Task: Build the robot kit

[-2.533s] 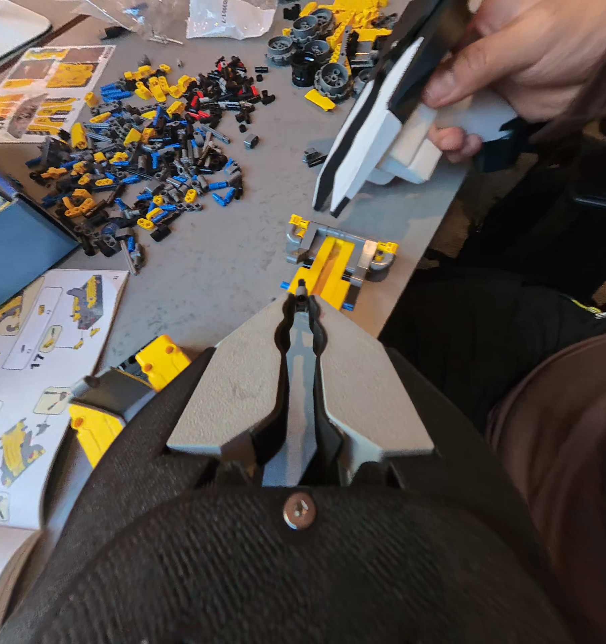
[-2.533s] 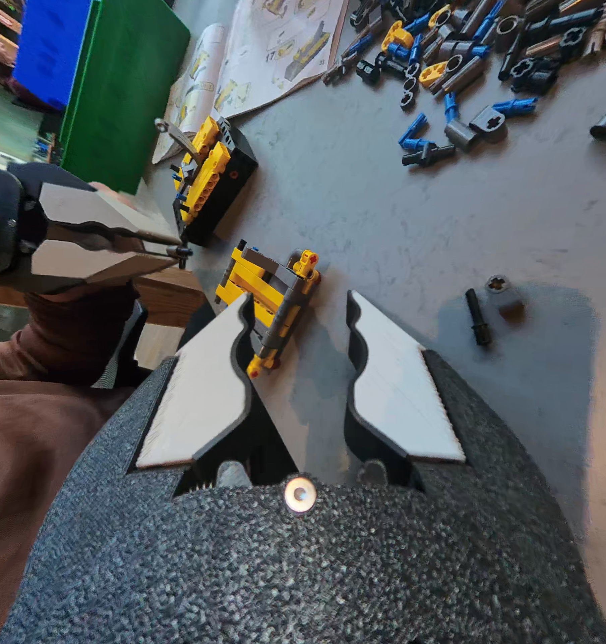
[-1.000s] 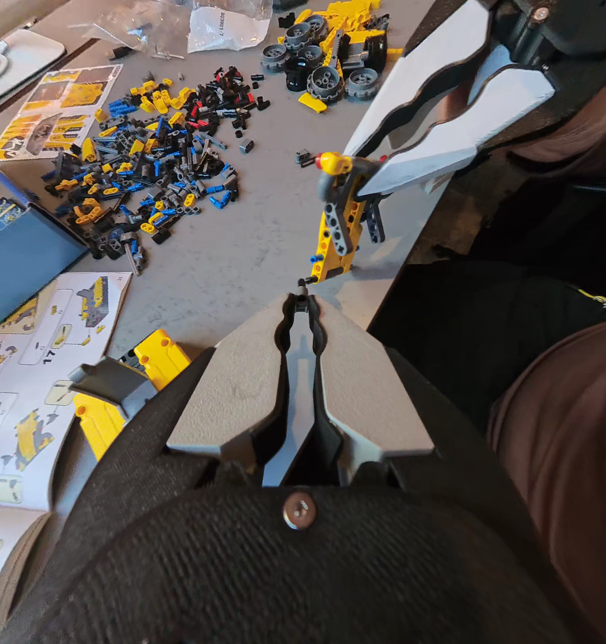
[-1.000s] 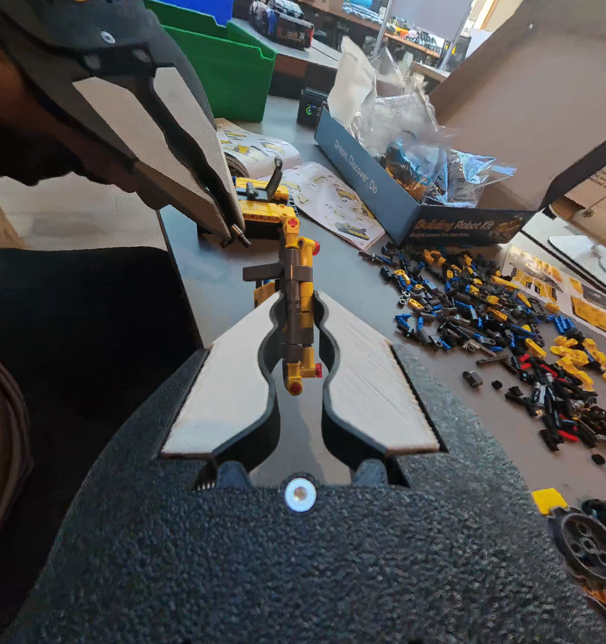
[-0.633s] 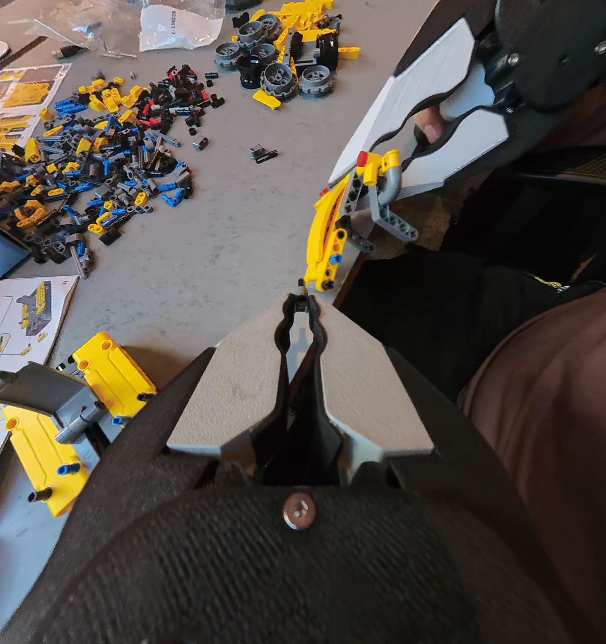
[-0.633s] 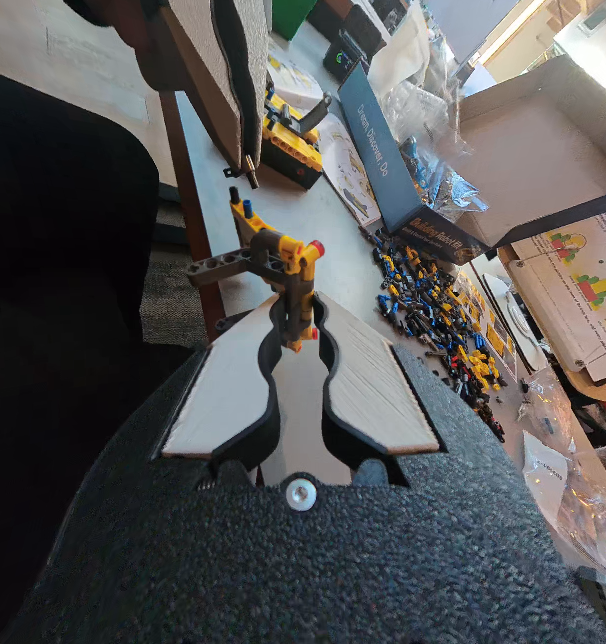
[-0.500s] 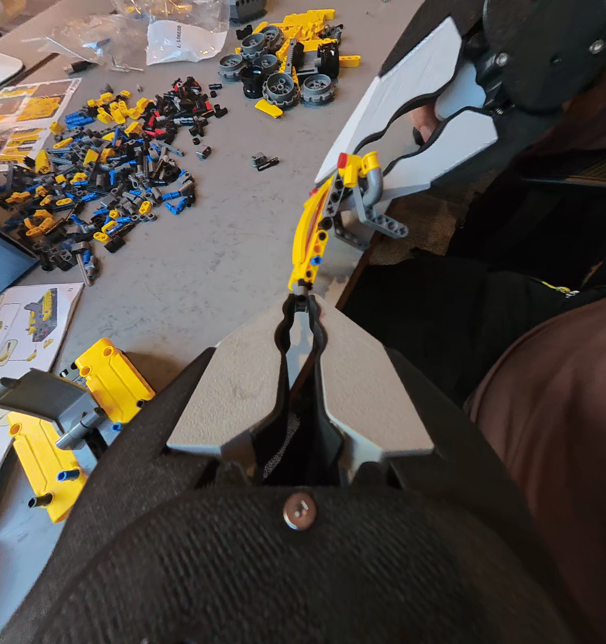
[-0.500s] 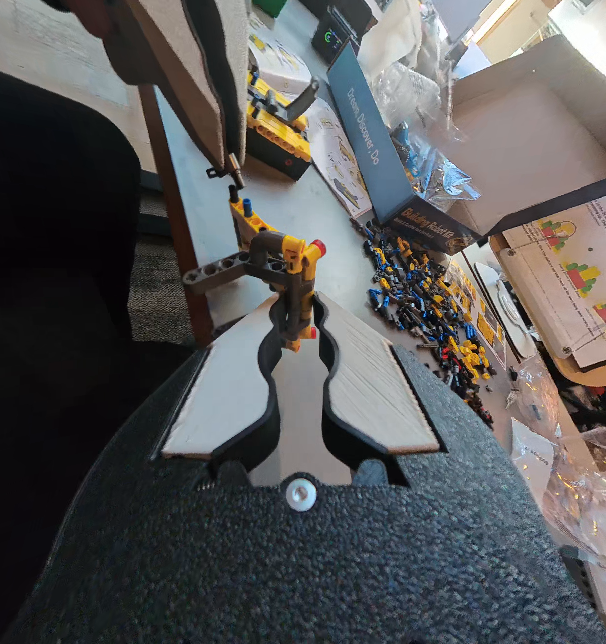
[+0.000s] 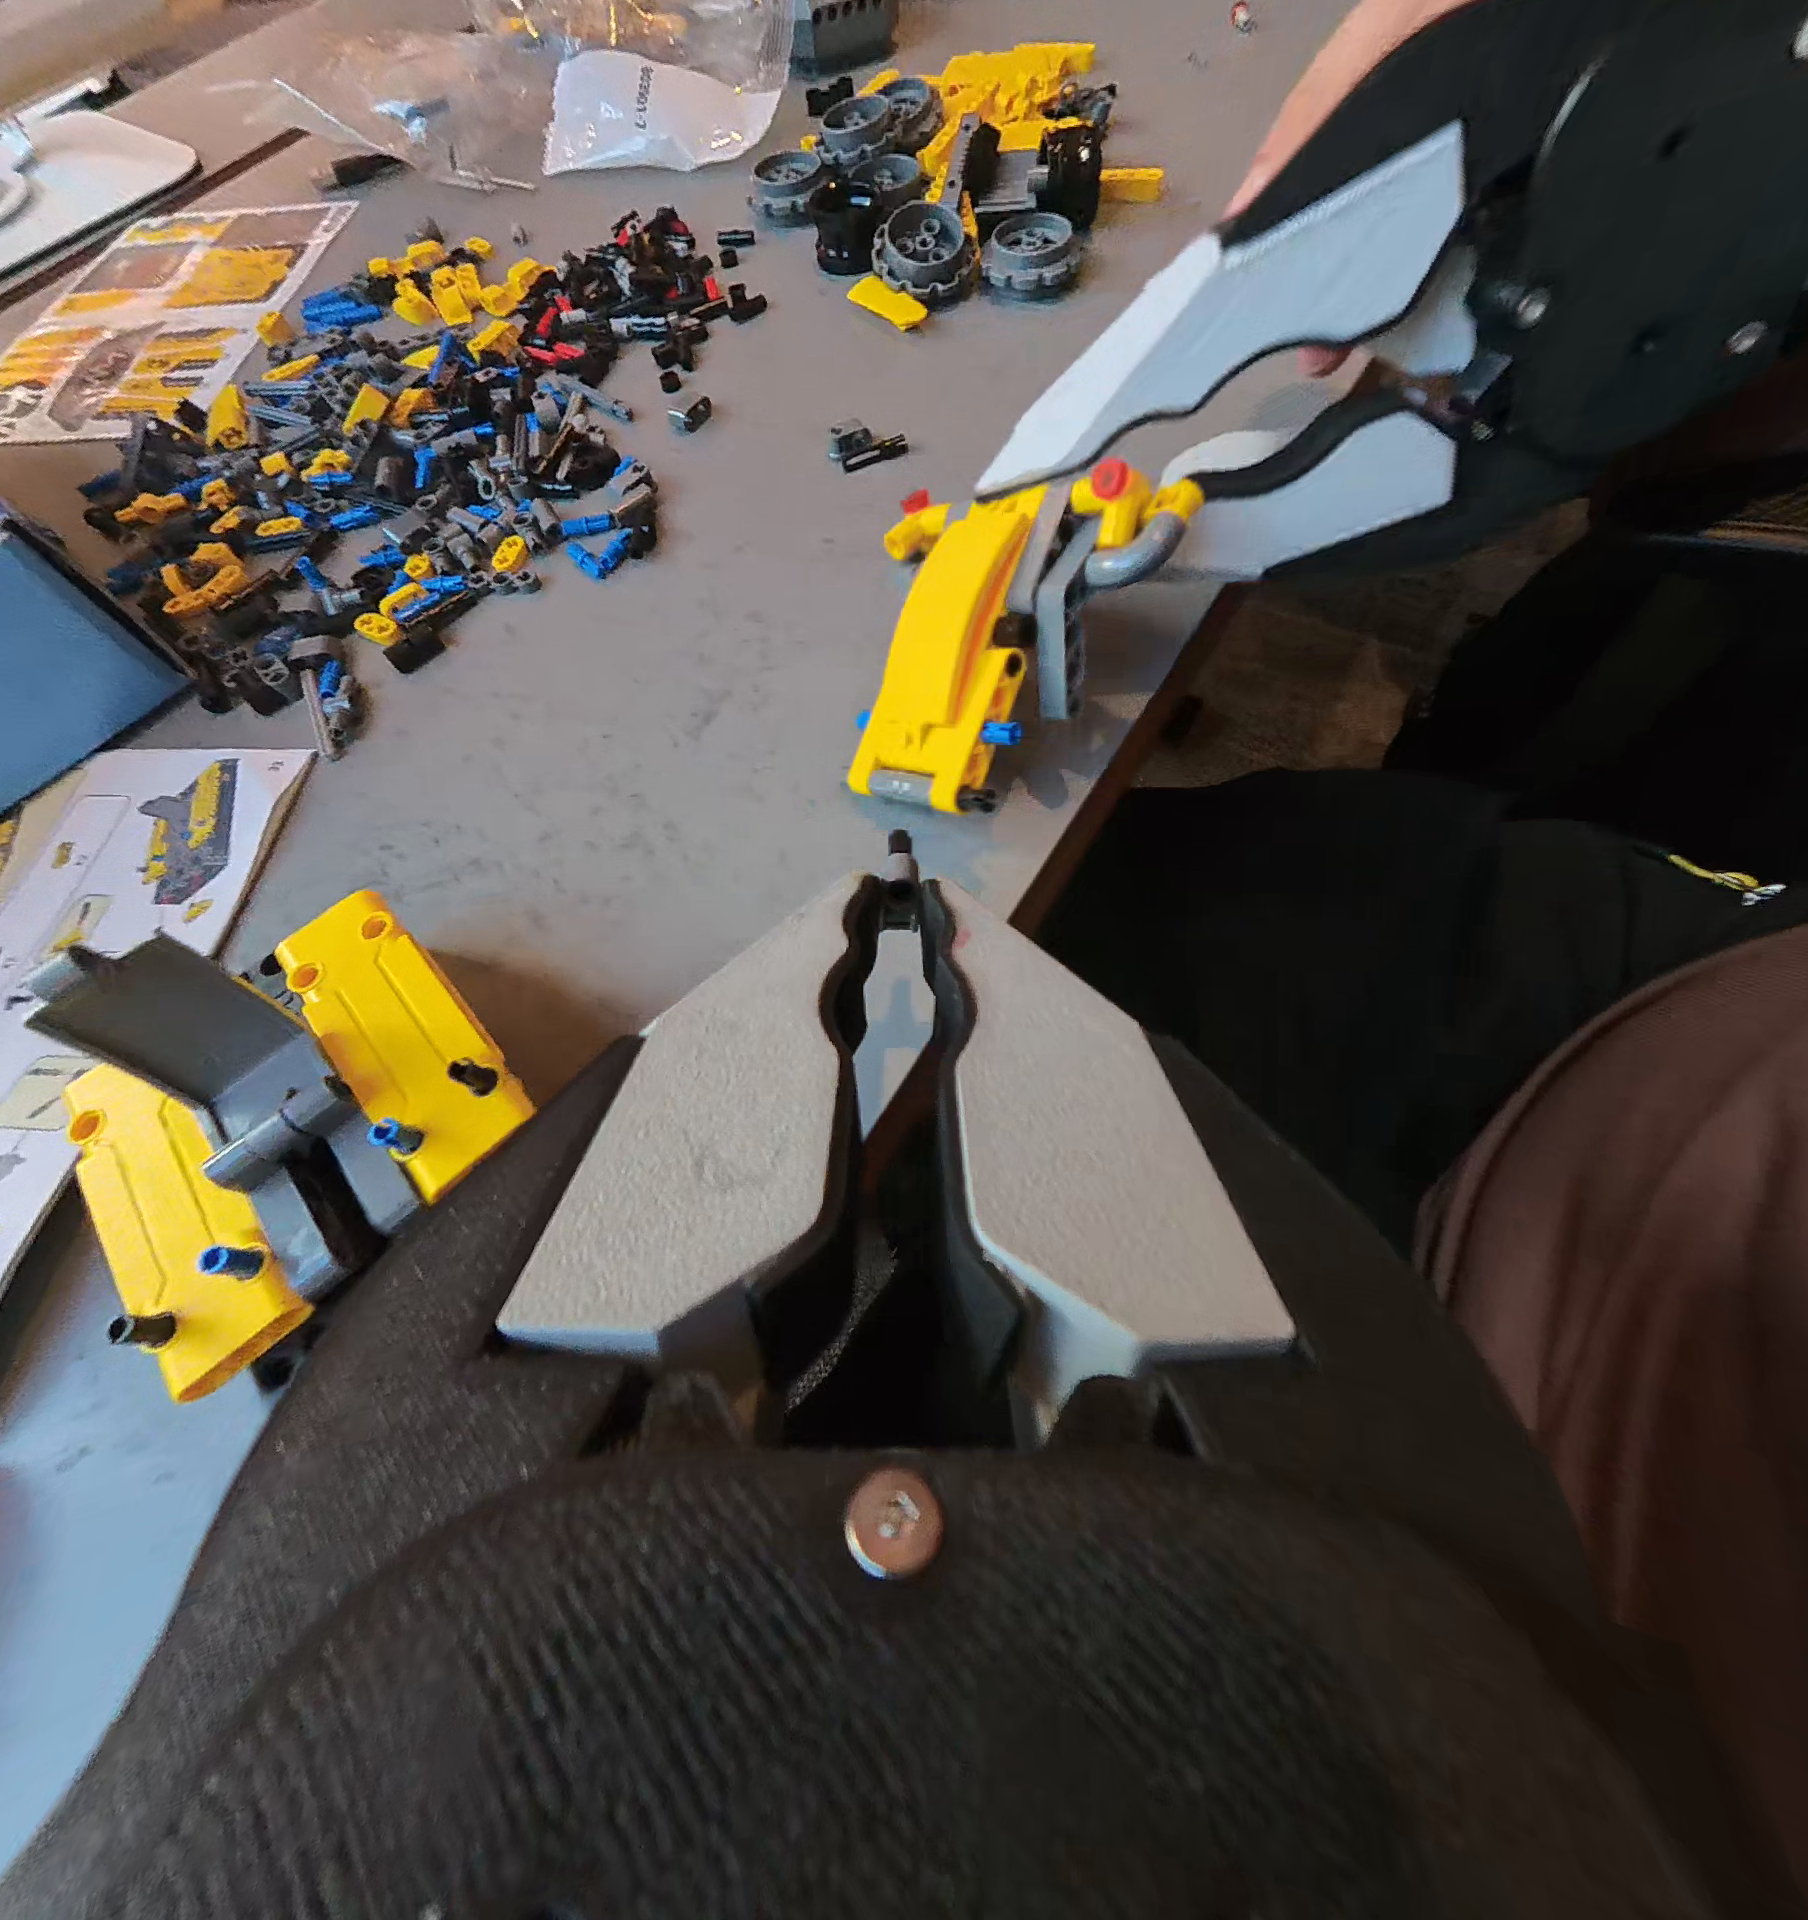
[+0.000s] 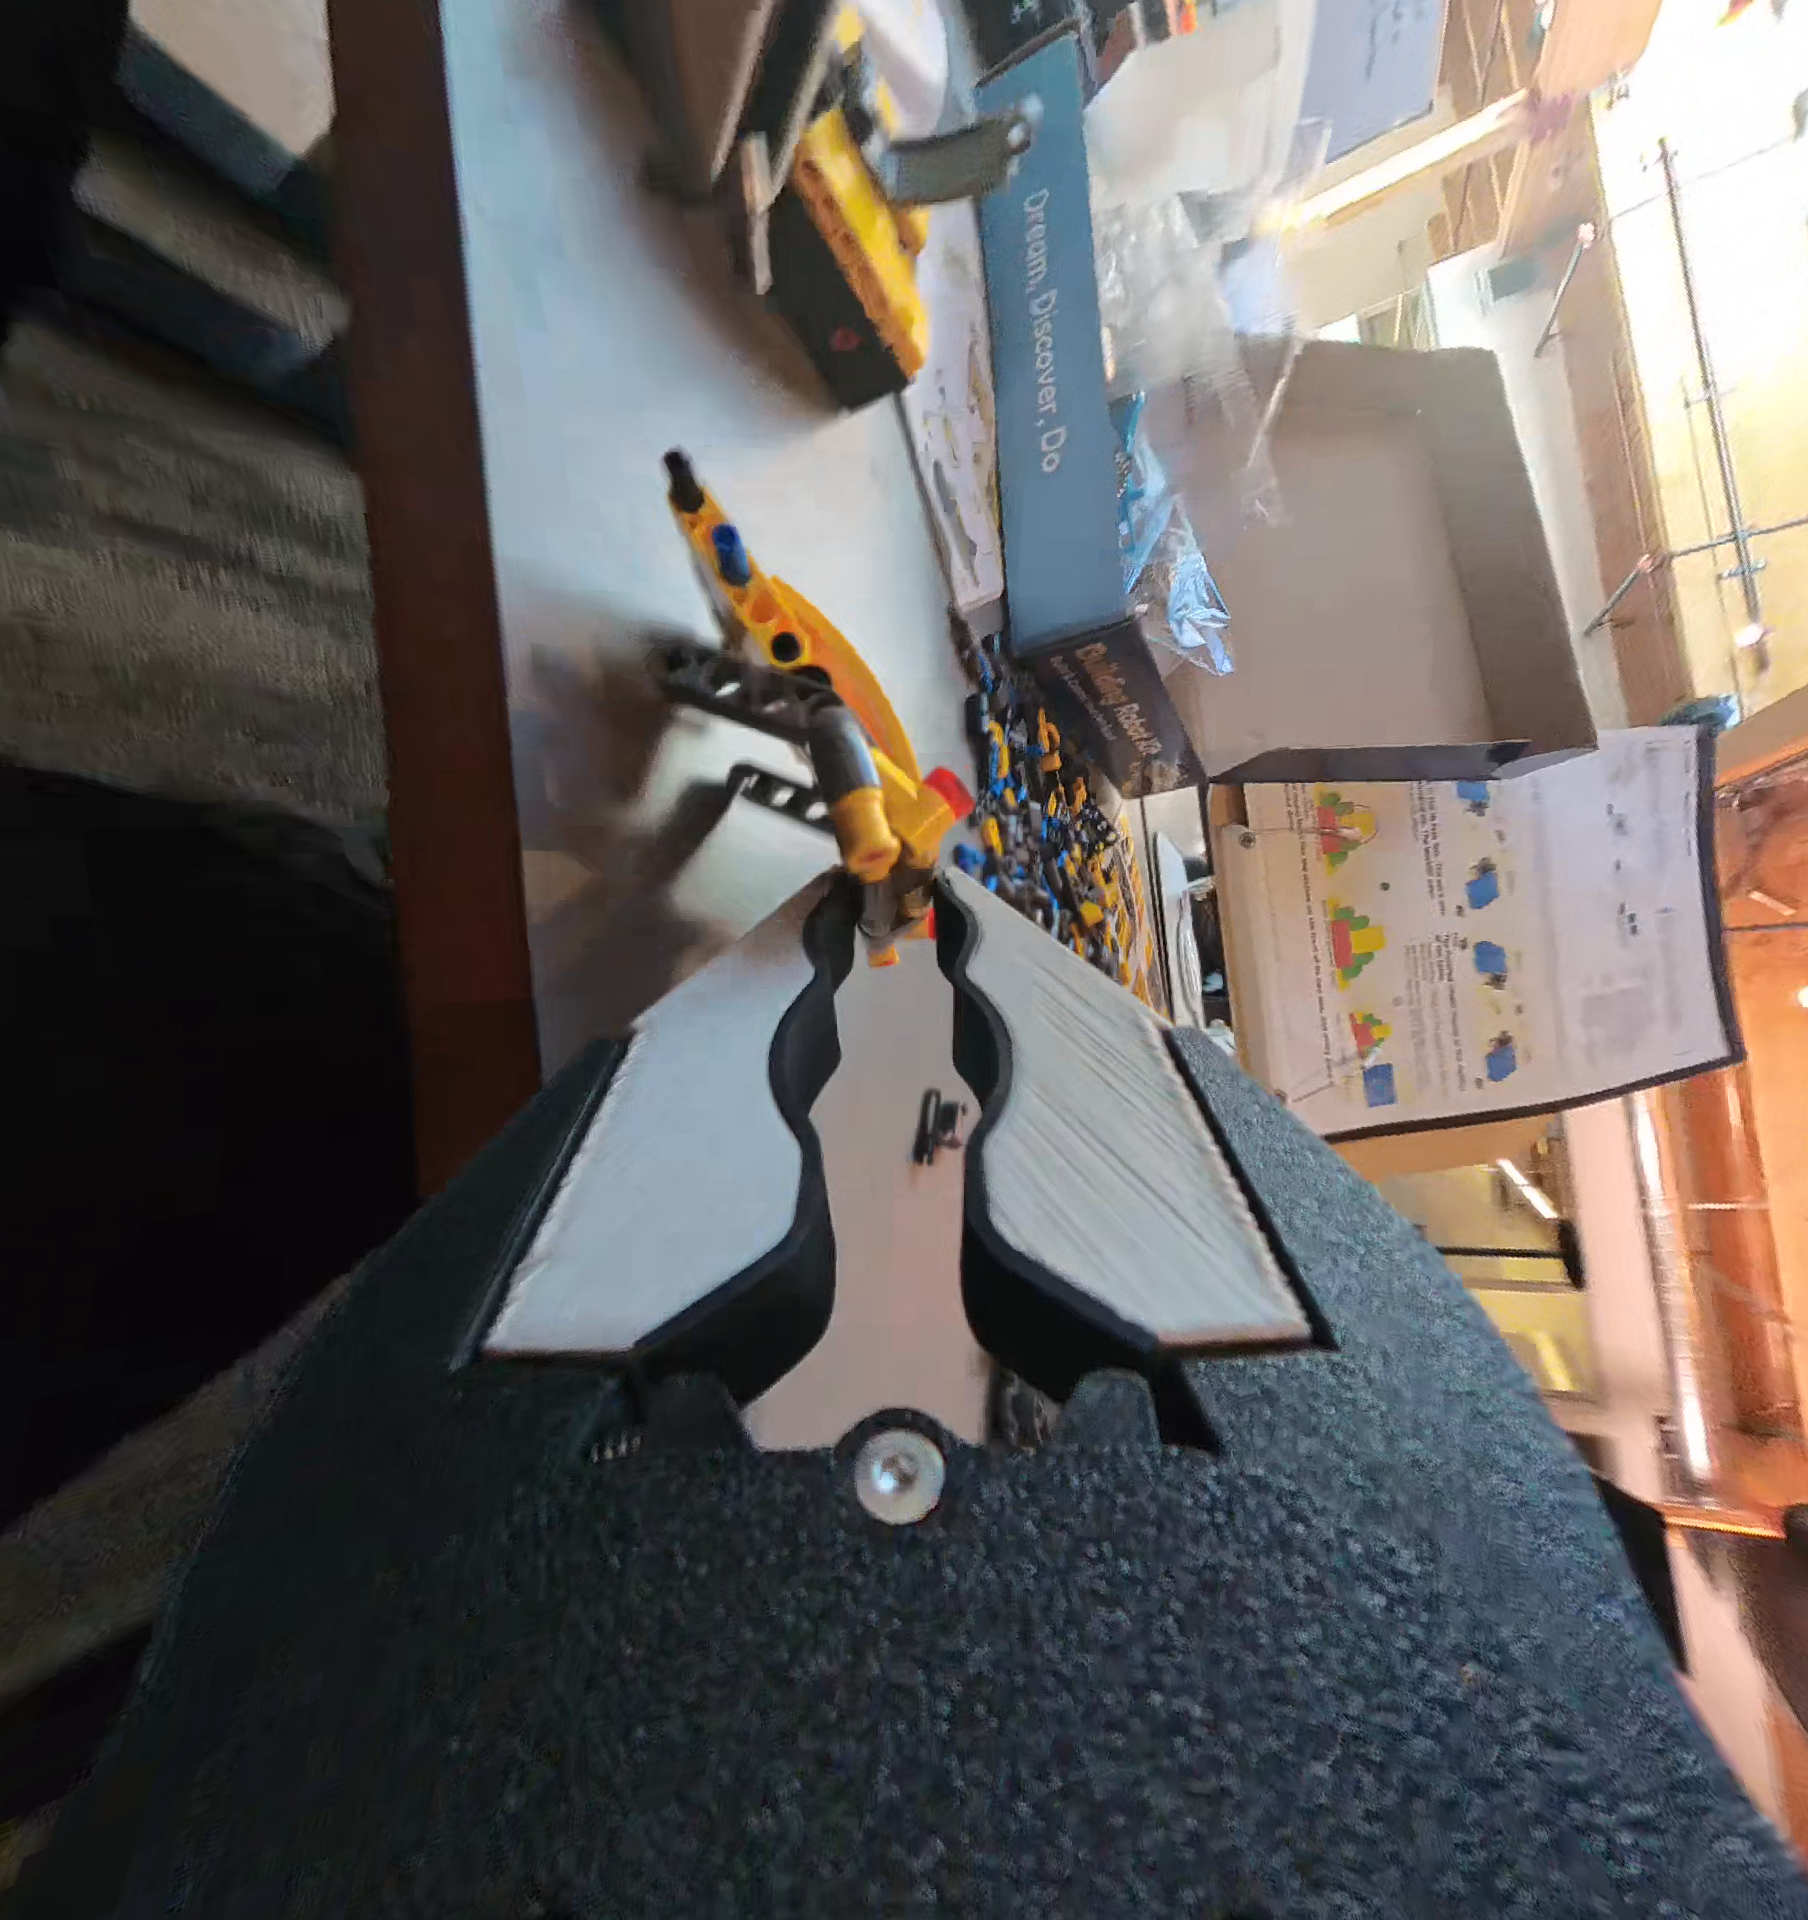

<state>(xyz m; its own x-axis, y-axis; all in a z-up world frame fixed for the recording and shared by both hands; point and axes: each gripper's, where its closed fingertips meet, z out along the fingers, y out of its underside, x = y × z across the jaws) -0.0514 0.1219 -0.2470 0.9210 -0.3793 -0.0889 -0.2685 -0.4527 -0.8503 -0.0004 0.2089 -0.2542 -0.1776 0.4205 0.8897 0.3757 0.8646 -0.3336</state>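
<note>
My left gripper is shut on a small dark pin that sticks out past its tips. Just ahead of the pin is the near end of a yellow and grey brick assembly, close to the grey table's right edge. My right gripper is shut on the assembly's far end, by the red-tipped yellow connectors, and holds it tilted. In the right wrist view the right gripper grips the same assembly, which points away along the table edge. This view is blurred.
A pile of loose small pieces and a cluster of grey wheels lie farther back. A yellow and grey sub-build sits at the near left on an instruction booklet. A blue box and plastic bags lie beyond. My hands' fingertips stand some 11 cm from each other.
The right gripper closed on the assembly, lifted it off the table and turned it, then brought its near end down in front of the pin. The left gripper stayed shut on the pin.
</note>
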